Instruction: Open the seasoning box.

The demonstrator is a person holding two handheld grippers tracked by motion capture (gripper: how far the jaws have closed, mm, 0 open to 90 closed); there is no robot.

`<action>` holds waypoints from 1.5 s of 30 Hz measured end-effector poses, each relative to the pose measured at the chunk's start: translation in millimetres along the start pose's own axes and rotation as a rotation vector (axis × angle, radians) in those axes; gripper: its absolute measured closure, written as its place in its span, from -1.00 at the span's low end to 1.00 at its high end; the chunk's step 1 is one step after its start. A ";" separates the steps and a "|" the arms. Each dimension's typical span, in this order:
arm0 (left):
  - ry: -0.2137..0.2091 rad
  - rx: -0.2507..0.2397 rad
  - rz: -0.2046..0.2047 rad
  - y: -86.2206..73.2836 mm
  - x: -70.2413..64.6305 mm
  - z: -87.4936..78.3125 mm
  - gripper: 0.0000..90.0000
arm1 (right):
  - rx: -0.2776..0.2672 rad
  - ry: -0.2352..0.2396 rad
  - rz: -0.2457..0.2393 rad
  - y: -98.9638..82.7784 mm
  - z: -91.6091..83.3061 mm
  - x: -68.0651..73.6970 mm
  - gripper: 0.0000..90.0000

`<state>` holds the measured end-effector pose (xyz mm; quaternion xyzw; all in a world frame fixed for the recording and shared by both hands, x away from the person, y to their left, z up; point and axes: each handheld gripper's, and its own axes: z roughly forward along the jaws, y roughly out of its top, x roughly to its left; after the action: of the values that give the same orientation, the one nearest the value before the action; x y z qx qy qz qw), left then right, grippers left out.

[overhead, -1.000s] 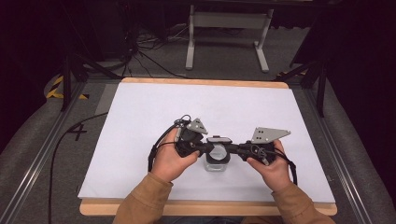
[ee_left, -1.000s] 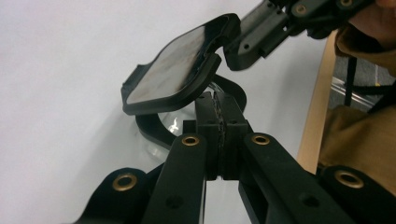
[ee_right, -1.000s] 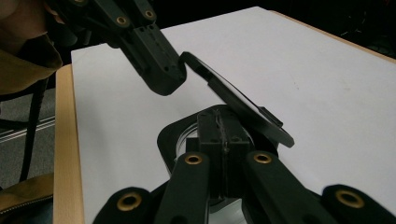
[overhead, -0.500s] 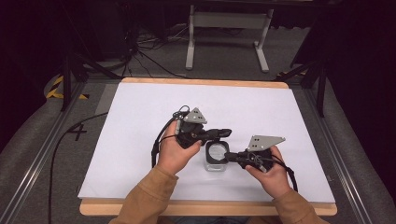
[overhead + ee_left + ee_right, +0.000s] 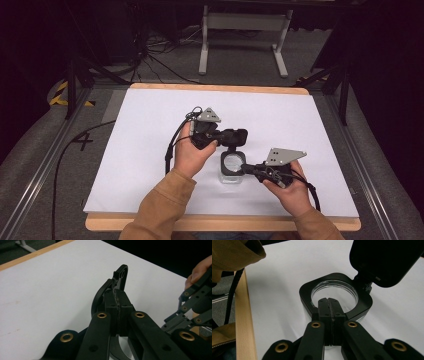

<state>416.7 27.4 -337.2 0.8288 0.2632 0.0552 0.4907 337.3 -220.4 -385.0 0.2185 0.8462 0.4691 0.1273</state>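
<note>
A small clear jar (image 5: 230, 170) with a square black collar (image 5: 362, 305) stands on the white table sheet (image 5: 150, 130), right of centre near the front. Its hinged black lid (image 5: 236, 137) is swung up and back, open, and fills the top right of the right gripper view (image 5: 384, 260). My left gripper (image 5: 226, 136) is shut on the lid's edge, whose looped black tab (image 5: 121, 273) sticks out beyond the jaws (image 5: 117, 302). My right gripper (image 5: 245, 168) is shut on the near side of the collar (image 5: 329, 303).
The white sheet lies on a wooden board with its edge (image 5: 220, 222) at the front. A tan sleeve (image 5: 234, 252) and a black cable (image 5: 172, 145) trail near the left hand. A metal stand (image 5: 240, 30) is on the floor behind the table.
The left gripper has swung the lid up and back, away from the jar's mouth. The right hand has shifted slightly toward the front right while staying on the collar.
</note>
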 end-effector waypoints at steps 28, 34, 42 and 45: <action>-0.026 0.001 0.010 -5.6 -3.6 -7.7 0.88 | 0.005 0.000 0.009 1.1 0.2 0.0 1.00; -0.024 0.003 0.017 -7.9 -14.7 -29.7 0.80 | -0.007 0.026 0.024 8.1 -6.3 -4.7 0.98; 0.002 0.018 0.001 -18.8 -17.9 -56.1 0.67 | -0.028 -0.007 0.036 20.9 -24.5 -18.3 0.85; 0.027 0.016 -0.009 -25.0 -17.0 -70.9 0.63 | -0.031 -0.018 0.049 24.4 -31.5 -25.0 0.79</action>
<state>367.8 84.2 -319.2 0.8308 0.2737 0.0621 0.4807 352.0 -244.5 -347.4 0.2416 0.8318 0.4833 0.1269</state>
